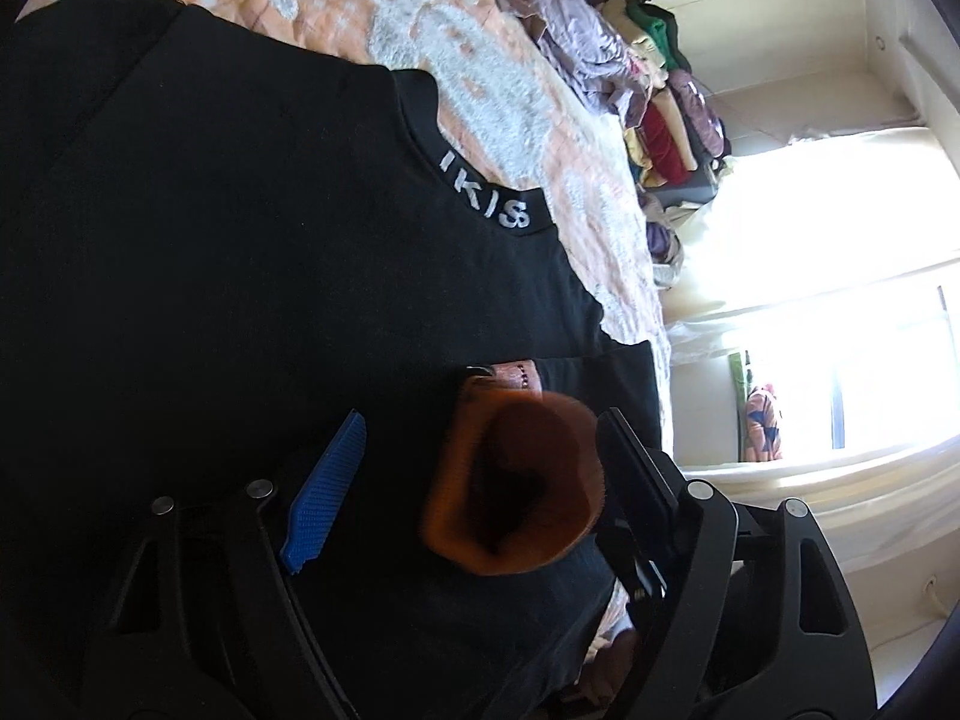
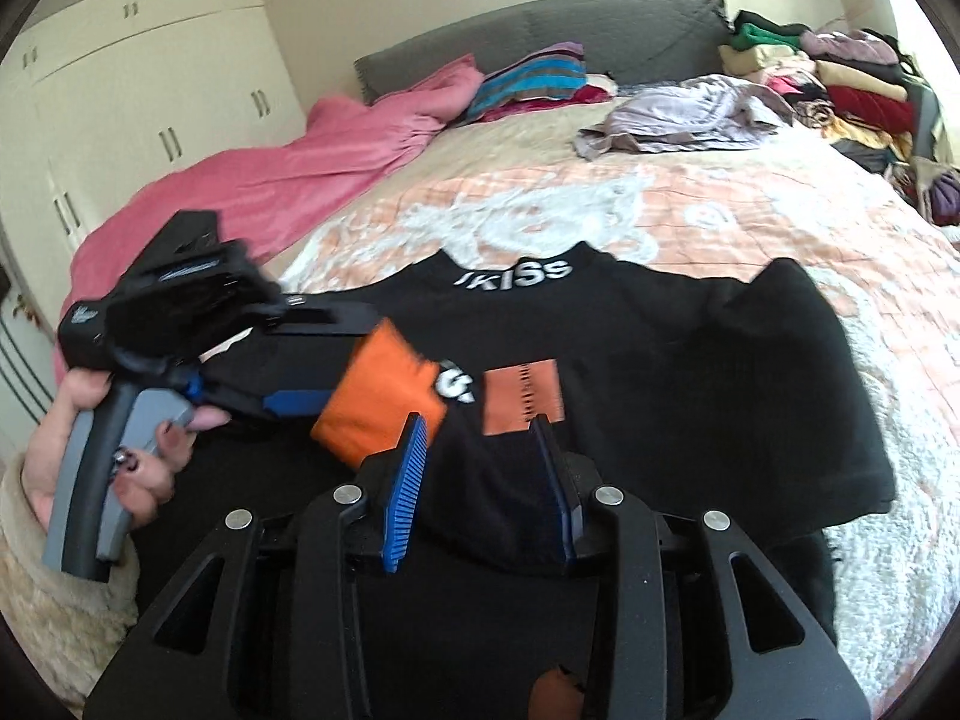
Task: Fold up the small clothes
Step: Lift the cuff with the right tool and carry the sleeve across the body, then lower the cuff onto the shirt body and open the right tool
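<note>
The left gripper [image 1: 480,450] has its jaws spread wide, with the orange ribbed cuff [image 1: 510,486] of a sleeve lying between them; one blue ridged pad [image 1: 327,495] stands apart from the cuff, so whether the jaws press it cannot be told. In the right wrist view the same cuff [image 2: 378,402] sits at the tip of the left gripper [image 2: 336,360], which a hand [image 2: 120,456] holds by a grey handle. The right gripper [image 2: 486,480] has its jaws parted around a bunched fold of the black long-sleeved sweatshirt [image 2: 690,396], apparently pinching it. The sweatshirt lies spread on the peach and white patterned bed cover [image 2: 720,204], collar lettered in white [image 2: 519,273] toward the grey headboard [image 2: 540,42]. A pink quilt [image 2: 270,180] lies along the bed's left edge. Stacked folded clothes [image 2: 840,78] sit at the far right corner.
</note>
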`<state>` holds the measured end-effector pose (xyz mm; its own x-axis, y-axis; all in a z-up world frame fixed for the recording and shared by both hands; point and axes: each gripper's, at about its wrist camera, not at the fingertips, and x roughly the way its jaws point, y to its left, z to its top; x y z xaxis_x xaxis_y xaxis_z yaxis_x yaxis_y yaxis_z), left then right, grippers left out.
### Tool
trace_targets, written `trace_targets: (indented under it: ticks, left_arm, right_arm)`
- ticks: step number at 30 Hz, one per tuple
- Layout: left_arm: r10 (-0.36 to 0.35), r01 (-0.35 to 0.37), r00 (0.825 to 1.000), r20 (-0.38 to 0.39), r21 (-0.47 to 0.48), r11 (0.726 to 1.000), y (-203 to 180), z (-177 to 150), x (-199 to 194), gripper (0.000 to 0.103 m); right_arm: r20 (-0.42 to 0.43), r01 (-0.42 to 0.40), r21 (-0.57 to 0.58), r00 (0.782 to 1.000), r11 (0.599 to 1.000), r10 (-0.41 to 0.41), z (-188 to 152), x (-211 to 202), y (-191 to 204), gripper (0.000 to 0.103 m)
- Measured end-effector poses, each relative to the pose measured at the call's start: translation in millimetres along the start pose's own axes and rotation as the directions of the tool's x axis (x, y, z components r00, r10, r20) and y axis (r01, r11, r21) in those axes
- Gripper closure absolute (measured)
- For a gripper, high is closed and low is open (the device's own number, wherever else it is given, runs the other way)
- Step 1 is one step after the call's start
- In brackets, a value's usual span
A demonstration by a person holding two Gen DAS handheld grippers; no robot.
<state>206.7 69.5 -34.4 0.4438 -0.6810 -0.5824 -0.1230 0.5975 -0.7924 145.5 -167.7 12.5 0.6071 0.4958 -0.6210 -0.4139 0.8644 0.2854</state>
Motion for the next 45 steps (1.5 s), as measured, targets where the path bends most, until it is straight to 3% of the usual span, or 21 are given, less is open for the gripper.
trace_targets:
  ticks: [3, 7, 9, 11, 14, 20, 26, 37, 41, 45]
  left_arm:
    - [-0.011, 0.011, 1.0, -0.006, 0.007, 1.0, -2, -3, 1, 0.032]
    - [0.044, -0.043, 0.999, -0.029, 0.024, 0.999, -6, -3, 20, 0.033]
    - [0.08, -0.078, 0.997, -0.025, 0.057, 0.995, -12, -5, 29, 0.057]
    - [0.102, -0.1, 0.994, -0.029, 0.077, 0.992, -18, -5, 37, 0.092]
    - [0.137, -0.134, 0.99, -0.016, 0.121, 0.984, -30, 0, 40, 0.101]
    - [0.105, -0.126, 0.99, 0.098, 0.241, 0.962, -75, 12, 1, 0.102]
    - [0.063, -0.115, 0.98, 0.189, 0.277, 0.954, -89, 19, -48, 0.102]
    - [0.212, -0.248, 0.958, 0.194, 0.182, 0.952, -23, 26, -54, 0.102]
    - [0.232, -0.26, 0.956, 0.18, 0.151, 0.954, -3, 24, -54, 0.102]
    - [0.288, -0.317, 0.939, 0.186, 0.149, 0.937, 10, 22, -53, 0.101]
  right_arm:
    - [0.007, 0.035, 0.001, 0.999, 0.999, -0.035, 1, -2, -5, 0.068]
    - [0.018, 0.051, 0.013, 0.999, 0.999, -0.051, 1, -5, -10, 0.068]
    - [0.027, 0.082, -0.004, 0.996, 0.997, -0.082, 2, -7, -10, 0.068]
    - [0.035, 0.101, -0.015, 0.994, 0.995, -0.101, 1, -9, -9, 0.068]
    - [0.052, 0.131, -0.032, 0.99, 0.991, -0.129, 4, -12, -12, 0.068]
    - [0.074, 0.157, 0.005, 0.985, 0.988, -0.156, 8, -20, -31, 0.065]
    - [0.094, 0.218, 0.045, 0.971, 0.975, -0.221, 12, -31, -49, 0.064]
    - [0.025, 0.289, 0.092, 0.956, 0.953, -0.292, 8, -14, -70, 0.064]
    - [0.008, 0.295, 0.091, 0.955, 0.951, -0.297, 8, -8, -72, 0.064]
    - [-0.003, 0.3, 0.086, 0.954, 0.95, -0.301, 6, -2, -71, 0.063]
